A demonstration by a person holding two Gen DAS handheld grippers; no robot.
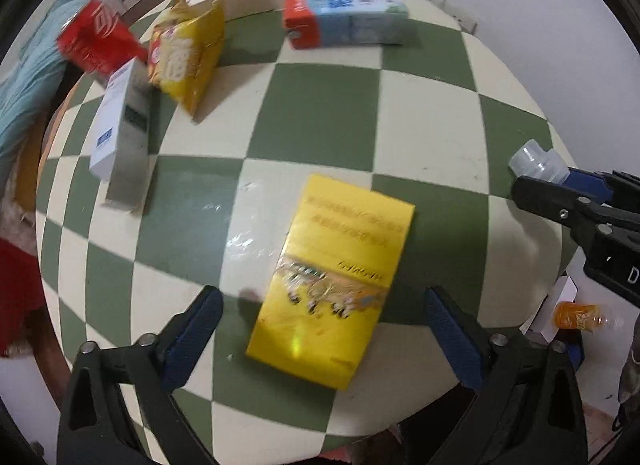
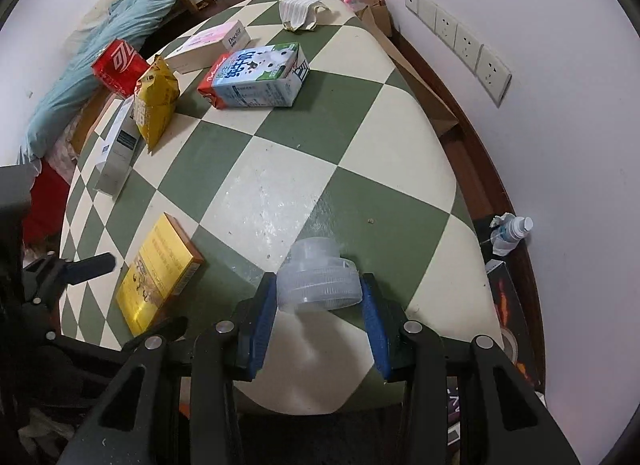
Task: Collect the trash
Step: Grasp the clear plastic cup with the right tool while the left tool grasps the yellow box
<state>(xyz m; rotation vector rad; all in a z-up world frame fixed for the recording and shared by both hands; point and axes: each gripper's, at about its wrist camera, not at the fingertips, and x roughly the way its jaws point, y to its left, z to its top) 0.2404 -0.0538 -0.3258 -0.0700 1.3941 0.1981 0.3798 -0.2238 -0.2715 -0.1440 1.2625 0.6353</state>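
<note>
Clear plastic cap [image 2: 318, 283] clamped in right gripper [image 2: 320, 329]

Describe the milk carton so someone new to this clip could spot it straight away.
Start from the green-and-cream checkered table and look to its far half, towards the wall. The milk carton lies on its side there, near a pink box. It is the only blue-and-white pack, with a red end, cartoon cows and large blue lettering.
</note>
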